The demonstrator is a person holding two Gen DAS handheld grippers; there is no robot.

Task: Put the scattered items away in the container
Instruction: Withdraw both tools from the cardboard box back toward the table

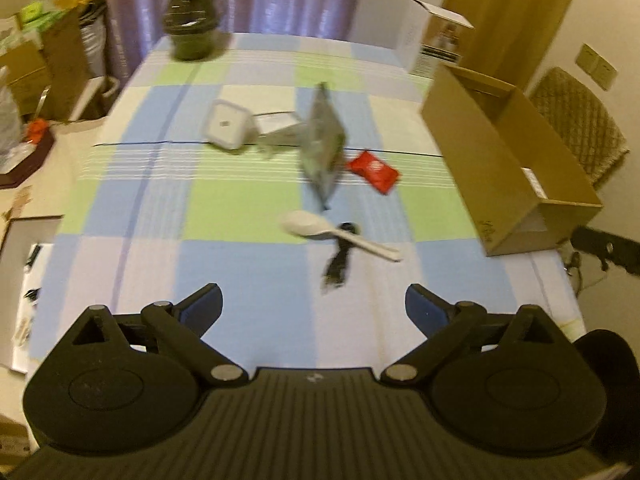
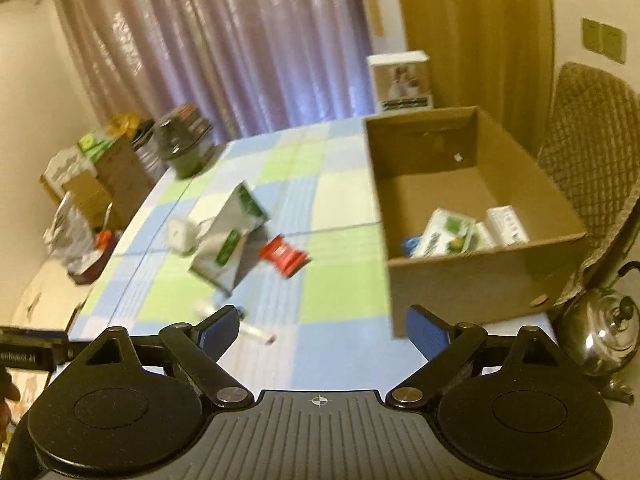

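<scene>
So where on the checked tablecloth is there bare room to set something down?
Bare cloth lies left of the white plastic spoon, toward the table's left edge, and between the dark round jar and the white square box. The middle is crowded: green-and-silver pouch, red packet, spoon and black cable.

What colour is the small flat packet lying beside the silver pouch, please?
Red, with a pale mark; the small flat packet shows best in the left wrist view.
</scene>
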